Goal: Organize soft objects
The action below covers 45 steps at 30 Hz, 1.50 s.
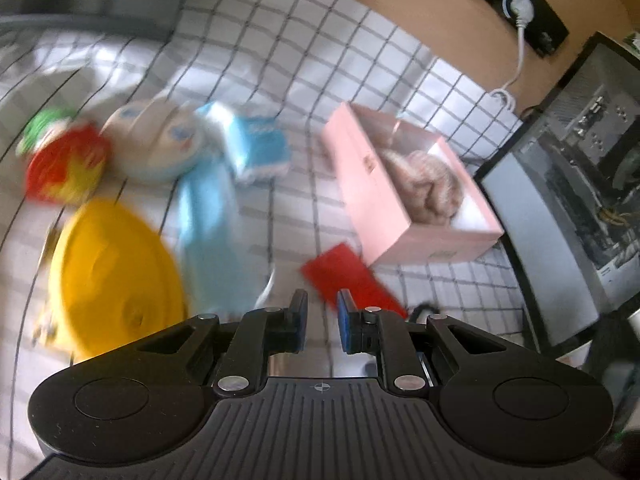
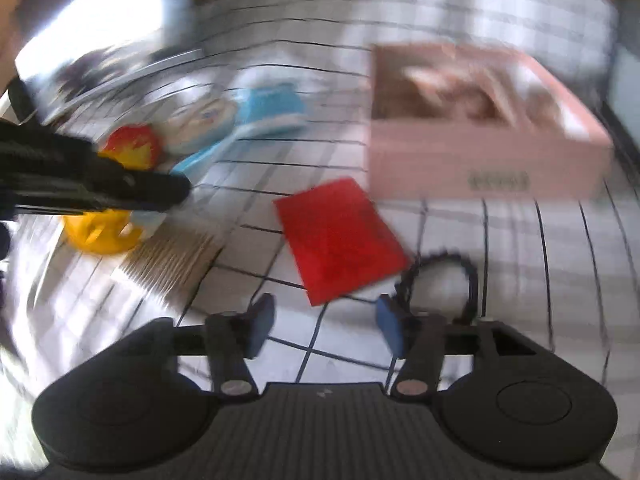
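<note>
On the checked bedsheet (image 1: 280,60), a yellow plush (image 1: 116,276) fills the lower left of the left wrist frame, with a red and yellow toy (image 1: 64,168) and a round-faced doll (image 1: 156,140) above it. A light blue cloth (image 1: 212,228) and a blue packet (image 1: 256,148) sit near the middle. The left gripper (image 1: 322,322) hangs low at centre, jaws narrowly parted and empty. Right of centre lies a red pouch (image 1: 348,280), just beside a pink box (image 1: 404,184) holding a beige knit (image 1: 424,184). In the blurred right wrist frame, the right gripper (image 2: 325,326) has jaws spread wide and empty, with a black hair tie (image 2: 452,276) at lower right.
</note>
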Each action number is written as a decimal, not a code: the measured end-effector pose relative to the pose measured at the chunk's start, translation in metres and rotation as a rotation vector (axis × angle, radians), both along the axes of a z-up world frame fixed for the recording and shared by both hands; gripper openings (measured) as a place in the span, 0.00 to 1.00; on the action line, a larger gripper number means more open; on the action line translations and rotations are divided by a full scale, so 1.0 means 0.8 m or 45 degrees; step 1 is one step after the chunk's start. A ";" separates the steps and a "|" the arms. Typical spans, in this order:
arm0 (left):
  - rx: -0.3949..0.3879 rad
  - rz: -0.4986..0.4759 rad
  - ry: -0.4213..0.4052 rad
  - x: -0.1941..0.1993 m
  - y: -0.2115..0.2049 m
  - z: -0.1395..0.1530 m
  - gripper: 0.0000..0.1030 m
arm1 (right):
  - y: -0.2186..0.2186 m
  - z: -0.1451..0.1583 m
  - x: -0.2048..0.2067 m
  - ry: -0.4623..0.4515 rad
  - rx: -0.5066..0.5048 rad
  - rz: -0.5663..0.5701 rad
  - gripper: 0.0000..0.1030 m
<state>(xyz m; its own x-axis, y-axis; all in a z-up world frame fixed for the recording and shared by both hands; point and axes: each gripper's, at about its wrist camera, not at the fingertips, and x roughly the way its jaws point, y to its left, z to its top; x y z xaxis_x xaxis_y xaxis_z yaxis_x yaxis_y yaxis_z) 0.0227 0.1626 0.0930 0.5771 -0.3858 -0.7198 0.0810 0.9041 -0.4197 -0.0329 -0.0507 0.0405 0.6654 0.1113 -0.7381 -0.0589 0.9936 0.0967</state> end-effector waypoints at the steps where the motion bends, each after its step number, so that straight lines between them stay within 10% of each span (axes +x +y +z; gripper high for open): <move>1: -0.005 -0.015 -0.019 0.005 0.001 0.007 0.17 | 0.000 -0.001 0.000 -0.022 0.049 -0.082 0.68; 7: -0.038 -0.075 -0.084 0.015 0.037 0.032 0.17 | 0.026 -0.005 0.027 -0.053 0.232 -0.612 1.00; 13: -0.075 -0.086 -0.091 0.008 0.100 0.034 0.17 | 0.086 -0.018 0.100 0.110 -0.161 -0.832 1.00; 27: -0.206 -0.019 -0.022 -0.002 0.165 0.000 0.16 | 0.087 -0.013 0.158 0.076 -0.050 -1.245 1.00; 37: -0.197 -0.113 -0.057 0.003 0.144 0.016 0.16 | 0.101 -0.014 0.087 0.045 -0.194 -0.733 0.80; 41: -0.218 -0.174 -0.043 0.009 0.114 0.009 0.16 | 0.108 -0.015 0.035 -0.041 -0.284 -0.431 0.43; 45: -0.211 -0.219 -0.035 0.005 0.082 0.004 0.17 | 0.099 -0.009 0.016 -0.032 -0.290 -0.290 0.42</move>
<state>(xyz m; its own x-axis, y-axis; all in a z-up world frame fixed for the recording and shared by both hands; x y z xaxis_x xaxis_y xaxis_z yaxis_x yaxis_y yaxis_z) 0.0268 0.2285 0.0965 0.5108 -0.5918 -0.6235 0.2414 0.7949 -0.5567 -0.0200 0.0286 0.0335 0.6728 -0.2085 -0.7098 0.1676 0.9775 -0.1283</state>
